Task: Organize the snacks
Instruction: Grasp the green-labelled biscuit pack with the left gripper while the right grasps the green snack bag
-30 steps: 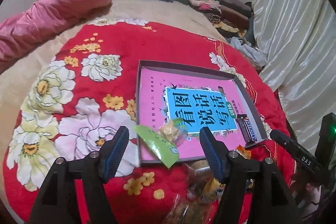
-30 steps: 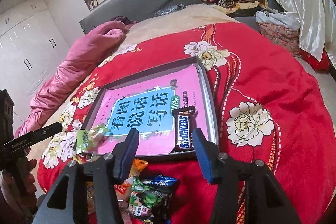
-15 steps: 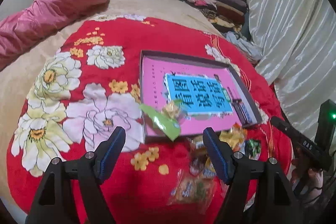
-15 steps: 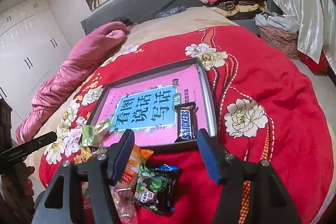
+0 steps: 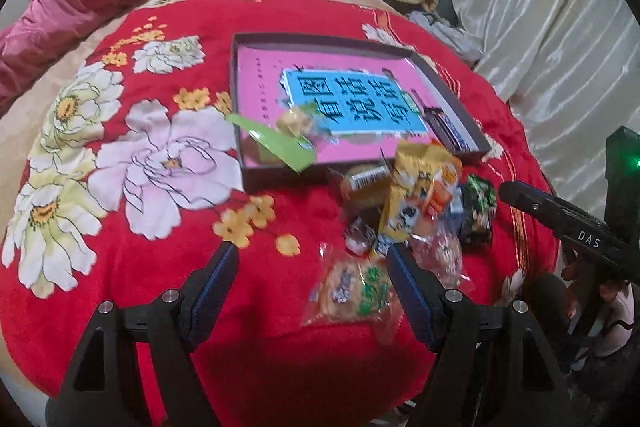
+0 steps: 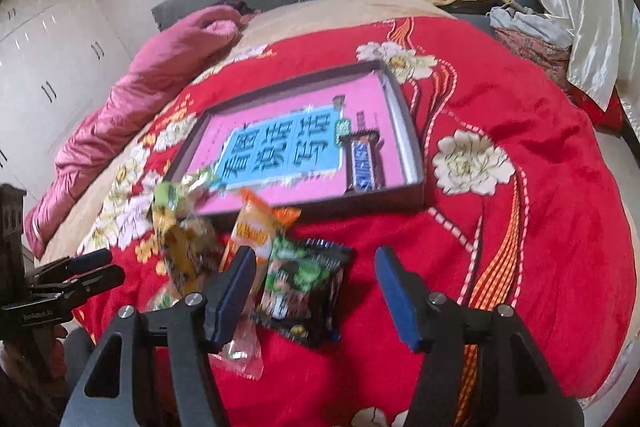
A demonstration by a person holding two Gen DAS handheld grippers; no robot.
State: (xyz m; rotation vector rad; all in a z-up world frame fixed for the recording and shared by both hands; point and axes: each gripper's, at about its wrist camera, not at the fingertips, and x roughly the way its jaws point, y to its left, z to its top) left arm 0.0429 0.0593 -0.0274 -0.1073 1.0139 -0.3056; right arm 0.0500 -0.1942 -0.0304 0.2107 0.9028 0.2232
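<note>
A red floral blanket (image 5: 160, 267) covers the bed and carries the whole work area. On it rests a shallow dark tray (image 6: 414, 163) lined with a pink and blue printed sheet. Two snacks appear placed so far: a Snickers bar (image 6: 365, 167) lying flat along the tray's right side, and a green packet (image 5: 280, 145) draped over its near left rim, only partly inside. The remaining snacks sit in a loose pile (image 5: 416, 203) on the blanket just in front of the tray, including a dark green bag (image 6: 304, 291) and a clear biscuit packet (image 5: 352, 291). By this count the sorting is judged early. The left gripper (image 5: 312, 287) and right gripper (image 6: 316, 291) both hover over the pile, jaws wide and empty.
</note>
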